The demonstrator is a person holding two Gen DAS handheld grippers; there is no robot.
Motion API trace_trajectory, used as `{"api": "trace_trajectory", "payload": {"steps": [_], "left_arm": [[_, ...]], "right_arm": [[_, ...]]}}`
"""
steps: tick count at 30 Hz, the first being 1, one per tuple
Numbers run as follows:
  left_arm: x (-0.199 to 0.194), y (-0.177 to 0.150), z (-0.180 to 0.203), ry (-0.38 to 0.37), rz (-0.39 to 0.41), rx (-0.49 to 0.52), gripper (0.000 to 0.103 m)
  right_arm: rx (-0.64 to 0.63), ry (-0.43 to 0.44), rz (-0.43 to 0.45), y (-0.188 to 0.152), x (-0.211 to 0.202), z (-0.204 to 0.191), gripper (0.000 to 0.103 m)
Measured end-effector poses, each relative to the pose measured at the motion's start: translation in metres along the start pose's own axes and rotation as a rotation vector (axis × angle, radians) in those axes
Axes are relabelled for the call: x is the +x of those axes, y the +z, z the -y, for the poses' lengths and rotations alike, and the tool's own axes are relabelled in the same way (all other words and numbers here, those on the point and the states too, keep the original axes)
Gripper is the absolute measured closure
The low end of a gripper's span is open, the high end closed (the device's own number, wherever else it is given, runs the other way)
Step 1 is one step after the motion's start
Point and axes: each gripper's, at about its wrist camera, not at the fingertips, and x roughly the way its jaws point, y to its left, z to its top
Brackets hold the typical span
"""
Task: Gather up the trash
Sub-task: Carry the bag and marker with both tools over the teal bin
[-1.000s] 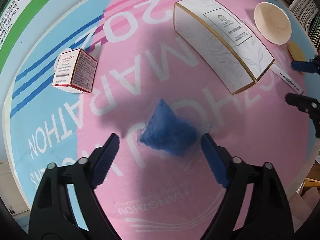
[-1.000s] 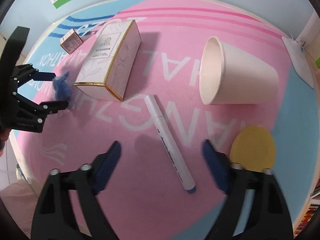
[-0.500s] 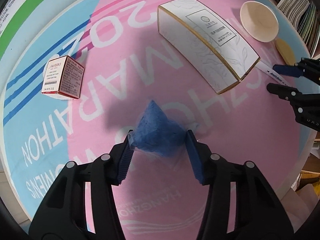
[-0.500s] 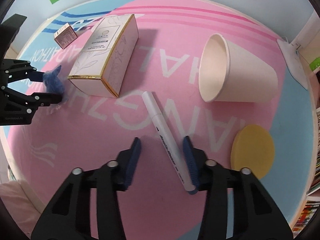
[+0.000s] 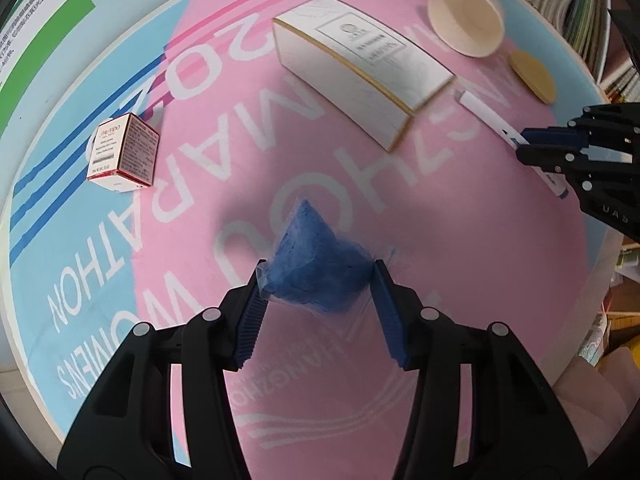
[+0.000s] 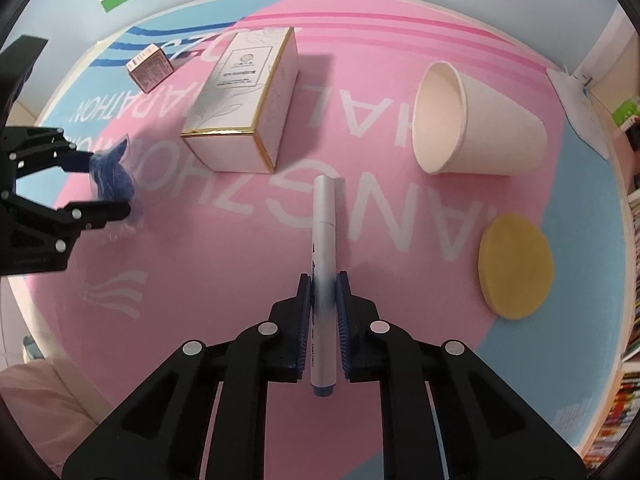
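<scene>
A crumpled blue wad [image 5: 312, 248] wrapped in clear film sits pinched between the blue pads of my left gripper [image 5: 320, 280], which is shut on it just above the pink table cover. The right wrist view shows the same wad [image 6: 110, 172] in the left gripper [image 6: 110, 186] at the far left. My right gripper [image 6: 323, 284] is closing, and its pads press both sides of a white marker [image 6: 325, 216] with a blue end cap. The marker points straight away between the fingers. In the left wrist view the right gripper [image 5: 522, 145] holds the marker [image 5: 484, 110] at the right edge.
A long white box with gold edges [image 6: 244, 100] lies mid-table, and a small red-and-white box [image 5: 120, 152] sits to its left. A paper cup [image 6: 480, 120] lies on its side at the right, a yellow disc [image 6: 516, 266] near it. The round table's rim [image 5: 600, 264] is close.
Both grippers have gone from wide open to closed, the left onto the blue wad and the right onto the marker. The marker now lies in line with the right fingers.
</scene>
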Motion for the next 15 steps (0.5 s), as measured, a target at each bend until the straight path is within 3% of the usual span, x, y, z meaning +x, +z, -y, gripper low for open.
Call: {"api": "trace_trajectory", "payload": {"steps": [10,15], "left_arm": [[-0.020,-0.038,0.023,-0.037,0.037,0.117,0.055],[-0.032,-0.057,0.039,-0.059,0.056,0.220,0.055]], "right_arm": [[0.096,-0.017,0.015,-0.023,-0.015,-0.025,0.089],[0.191,-0.043,0.040,-0.053,-0.038,-0.030,0.089]]}}
